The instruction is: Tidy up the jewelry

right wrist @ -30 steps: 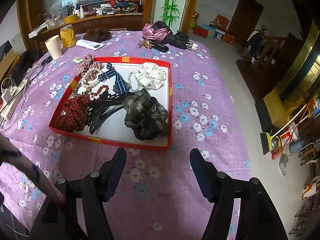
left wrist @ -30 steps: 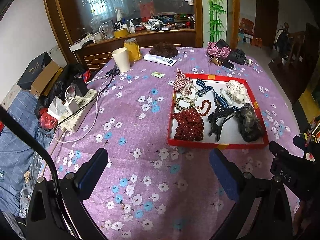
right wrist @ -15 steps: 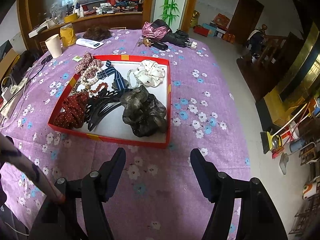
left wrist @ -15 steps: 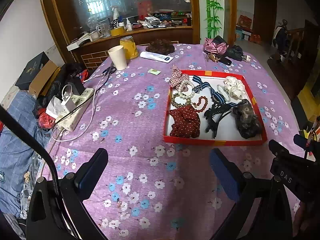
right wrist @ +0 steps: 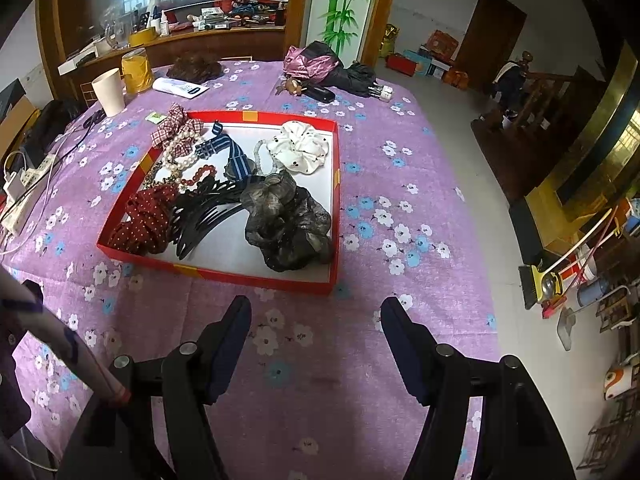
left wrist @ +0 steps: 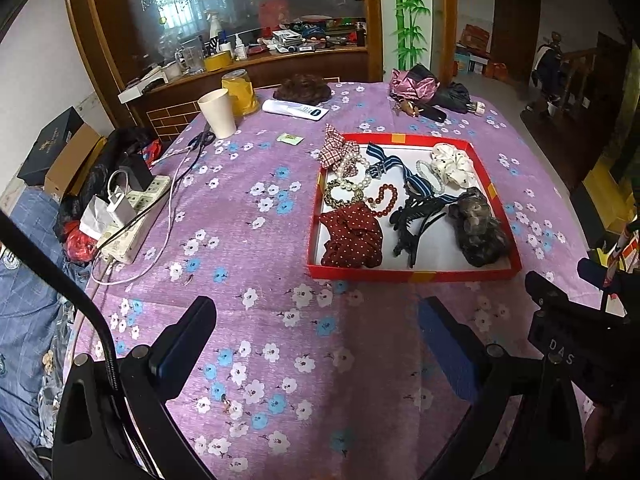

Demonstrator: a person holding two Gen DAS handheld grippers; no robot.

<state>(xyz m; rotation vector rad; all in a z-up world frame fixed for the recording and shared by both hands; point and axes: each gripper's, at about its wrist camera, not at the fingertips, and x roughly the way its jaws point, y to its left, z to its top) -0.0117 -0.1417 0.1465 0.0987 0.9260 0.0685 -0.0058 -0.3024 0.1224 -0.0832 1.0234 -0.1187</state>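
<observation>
A red tray (left wrist: pixel 412 277) (right wrist: pixel 256 277) with a white floor lies on the purple flowered tablecloth. It holds a red dotted scrunchie (left wrist: pixel 352 236) (right wrist: pixel 146 220), black combs (left wrist: pixel 414 220) (right wrist: pixel 204 216), a dark gauzy scrunchie (left wrist: pixel 478 228) (right wrist: pixel 286 224), a white scrunchie (left wrist: pixel 452 166) (right wrist: pixel 300 148), a striped ribbon (left wrist: pixel 394 164), a pearl necklace (left wrist: pixel 352 178) (right wrist: pixel 178 152), red beads (left wrist: pixel 384 200) and a plaid bow (left wrist: pixel 336 148) over the far-left rim. My left gripper (left wrist: pixel 316 344) is open and empty, above the cloth before the tray. My right gripper (right wrist: pixel 316 344) is open and empty too.
A paper cup (left wrist: pixel 218 114), yellow jar (left wrist: pixel 240 92), remote (left wrist: pixel 296 108), scissors (left wrist: pixel 202 138) and folded umbrellas (left wrist: pixel 432 90) lie at the table's far side. A power strip (left wrist: pixel 134 216) with cables sits at the left edge. The right gripper's body (left wrist: pixel 580 332) is at the right.
Both grippers have drawn back and up from the tray, which now looks smaller and farther. Both stay open and empty. Nothing in the tray has moved.
</observation>
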